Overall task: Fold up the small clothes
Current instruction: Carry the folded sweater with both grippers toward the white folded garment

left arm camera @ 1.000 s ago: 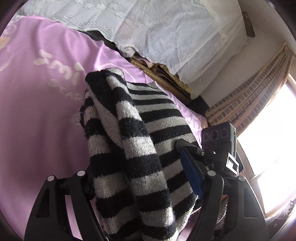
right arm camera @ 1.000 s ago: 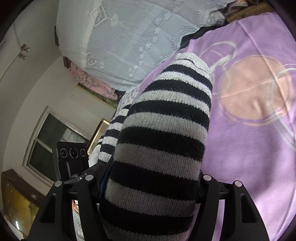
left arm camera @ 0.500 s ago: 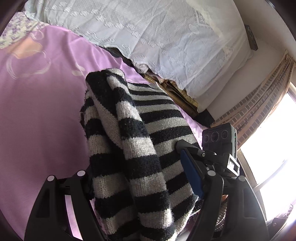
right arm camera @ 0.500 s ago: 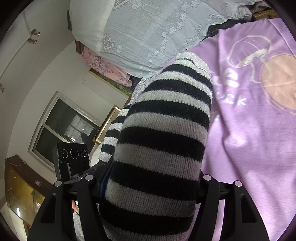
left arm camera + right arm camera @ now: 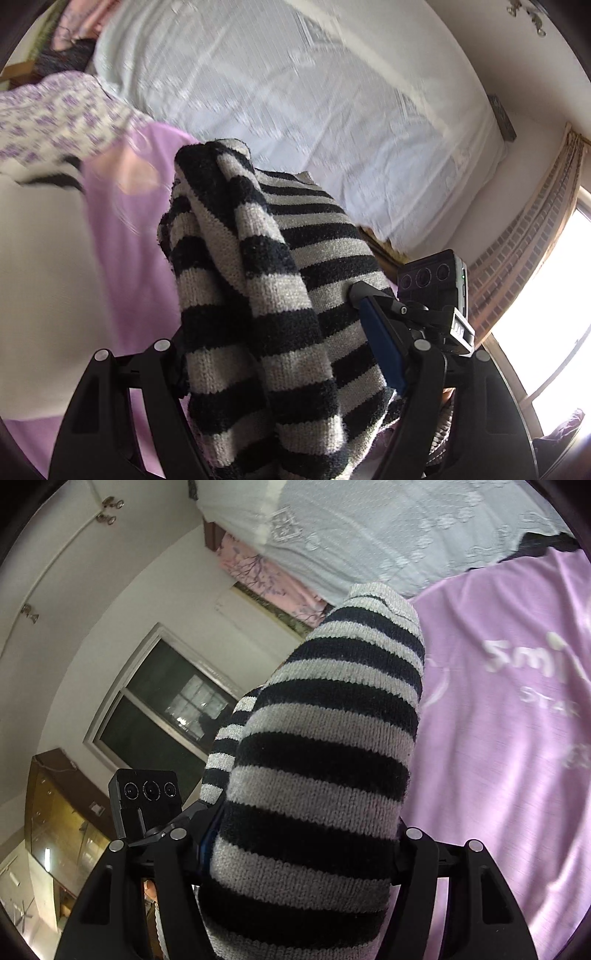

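A black-and-grey striped knit garment [image 5: 273, 295] hangs bunched between the fingers of my left gripper [image 5: 280, 369], which is shut on it. In the right wrist view the same striped garment [image 5: 325, 760] fills the jaws of my right gripper [image 5: 295, 849], also shut on it. Both grippers hold it up above the purple bedsheet [image 5: 498, 757]. The right gripper with its blue pad and camera block [image 5: 436, 291] shows beside the cloth in the left view; the left gripper's camera block [image 5: 147, 794] shows in the right view.
A white lace cover [image 5: 314, 110] lies along the bed's far side. A floral purple-white cloth [image 5: 55, 122] and a white garment [image 5: 40, 277] lie at the left. A curtained bright window [image 5: 546, 277] is to the right; a dark window [image 5: 166, 701] and a wooden cabinet [image 5: 55, 830] stand behind.
Both grippers have swung upward and sideways with the striped garment still held; more wall, windows and lace cover come into view, less of the purple sheet. The grip has not changed.
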